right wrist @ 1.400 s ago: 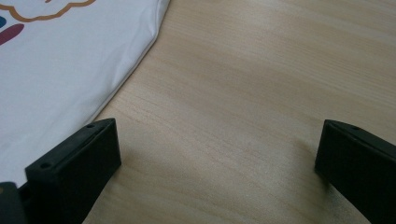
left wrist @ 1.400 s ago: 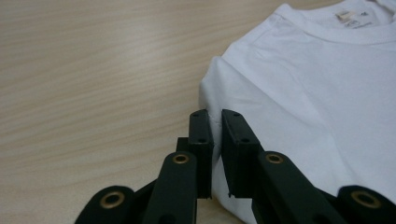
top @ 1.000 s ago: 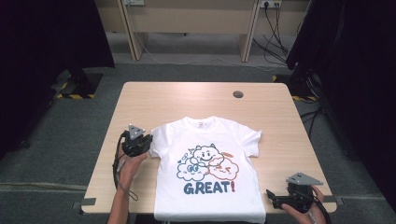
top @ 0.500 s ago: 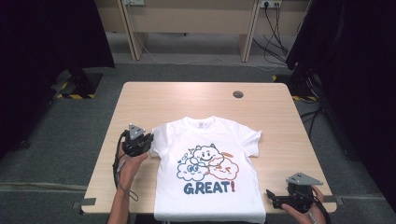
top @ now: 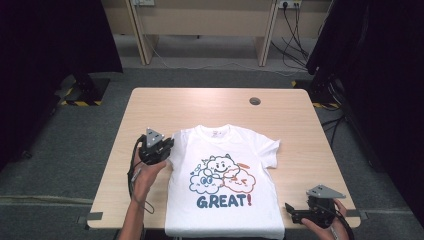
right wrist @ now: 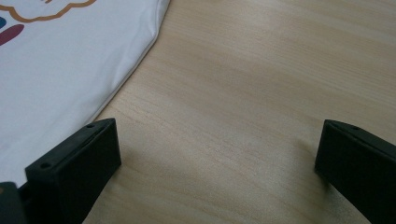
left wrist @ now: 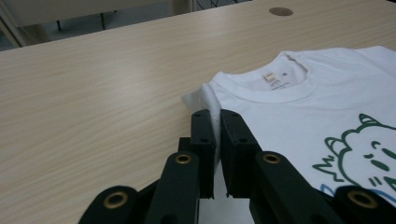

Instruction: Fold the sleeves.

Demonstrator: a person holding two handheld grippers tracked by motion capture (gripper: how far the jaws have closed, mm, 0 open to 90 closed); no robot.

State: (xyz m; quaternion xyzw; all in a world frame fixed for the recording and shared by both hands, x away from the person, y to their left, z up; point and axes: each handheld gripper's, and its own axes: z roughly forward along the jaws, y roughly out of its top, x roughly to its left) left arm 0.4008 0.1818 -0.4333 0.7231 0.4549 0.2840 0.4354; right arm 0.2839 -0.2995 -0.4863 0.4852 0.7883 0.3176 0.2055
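From above, nothing has shifted in the last second: the left gripper (top: 161,146) sits where it was at the shirt's sleeve edge, and the right gripper (top: 296,212) waits as before off the hem corner, so the fold looks about to start rather than under way. The white T-shirt (top: 225,180) lies flat, face up, between the two tools, its collar pointing away from the person; its print shows cartoon clouds over the word "GREAT!" in blue letters with a red exclamation mark. Along the left gripper (left wrist: 216,140), the jaws stand nearly together with a fold of the sleeve (left wrist: 205,95) pinched between them, the collar just ahead and to their right. A small neck label (left wrist: 275,80) carries writing too small to read. Along the right gripper (right wrist: 210,158), the jaws gape wide with bare table (right wrist: 261,93) between them, holding nothing; the shirt's hem edge (right wrist: 135,60) runs just beside the left jaw.
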